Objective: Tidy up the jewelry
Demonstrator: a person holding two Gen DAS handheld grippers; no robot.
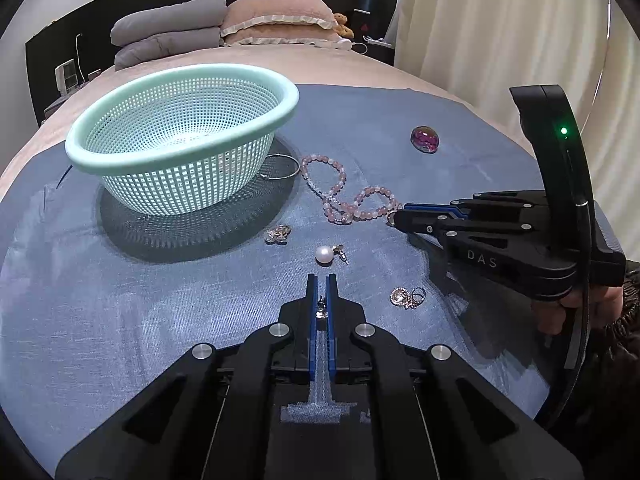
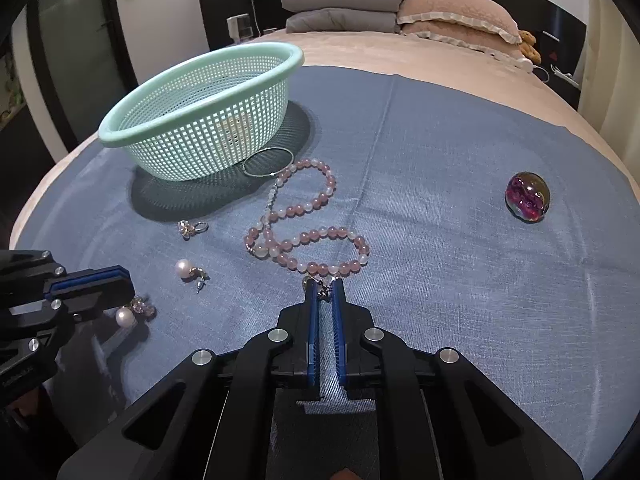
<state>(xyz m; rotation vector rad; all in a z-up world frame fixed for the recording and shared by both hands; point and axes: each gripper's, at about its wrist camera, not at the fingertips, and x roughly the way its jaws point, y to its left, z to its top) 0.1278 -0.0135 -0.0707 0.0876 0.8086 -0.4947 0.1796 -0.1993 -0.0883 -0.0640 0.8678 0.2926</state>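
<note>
Both wrist cameras look steeply down from close range, sharing the basket [image 1: 182,136] and blue cloth [image 2: 440,200].

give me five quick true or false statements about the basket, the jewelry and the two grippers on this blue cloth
1. The green basket stands upright on the blue cloth. True.
2. The pink bead necklace lies inside the basket. False: it lies on the cloth beside the basket.
3. The right gripper is shut on the clasp end of the necklace. True.
4. The left gripper is wide open with nothing in it. False: it is shut on a pearl earring.
5. The purple stone touches the necklace. False: it sits alone, well apart from the other pieces.
</note>
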